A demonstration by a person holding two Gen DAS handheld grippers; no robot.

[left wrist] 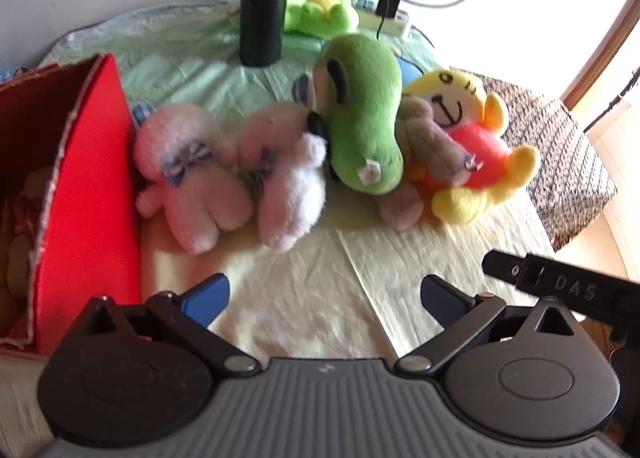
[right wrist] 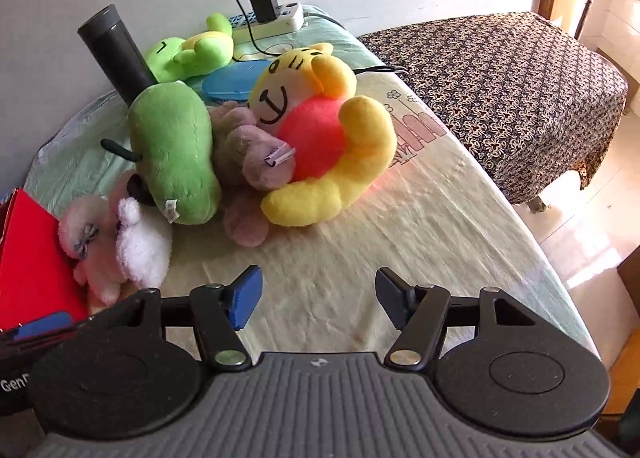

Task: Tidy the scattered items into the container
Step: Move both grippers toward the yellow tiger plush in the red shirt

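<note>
I have both tools hovering low over the near part of the worktop (right wrist: 420,218), which wears a pale cream cloth turning light green toward the far wall. The red box (left wrist: 88,186), my container, stands at the left edge with its open top toward me; something pale and soft seems to lie inside, but I cannot make it out.

Just right of the box lies the pile of soft toys, all touching: two pink plush dolls (left wrist: 192,178) nearest the box, then the green plush (left wrist: 362,114) leaning over them, a grey-brown plush (left wrist: 428,150) under it, and the yellow tiger plush (right wrist: 320,130) in a red shirt at the right. A second, brighter green frog plush (right wrist: 188,52) sits apart at the far side, behind a dark cylindrical flask (right wrist: 116,54).

The left hand-held gripper (left wrist: 324,298) has its jaws spread wide with nothing between them; the right hand-held gripper (right wrist: 318,298) is likewise spread and empty. I judge this the approach to a pick. The pink dolls look the easiest start: reach forward, close on a body, lift left into the box.

Beyond: a white wall, a power strip (right wrist: 272,22) with charger, and a patterned bed (right wrist: 500,70) at the right.
</note>
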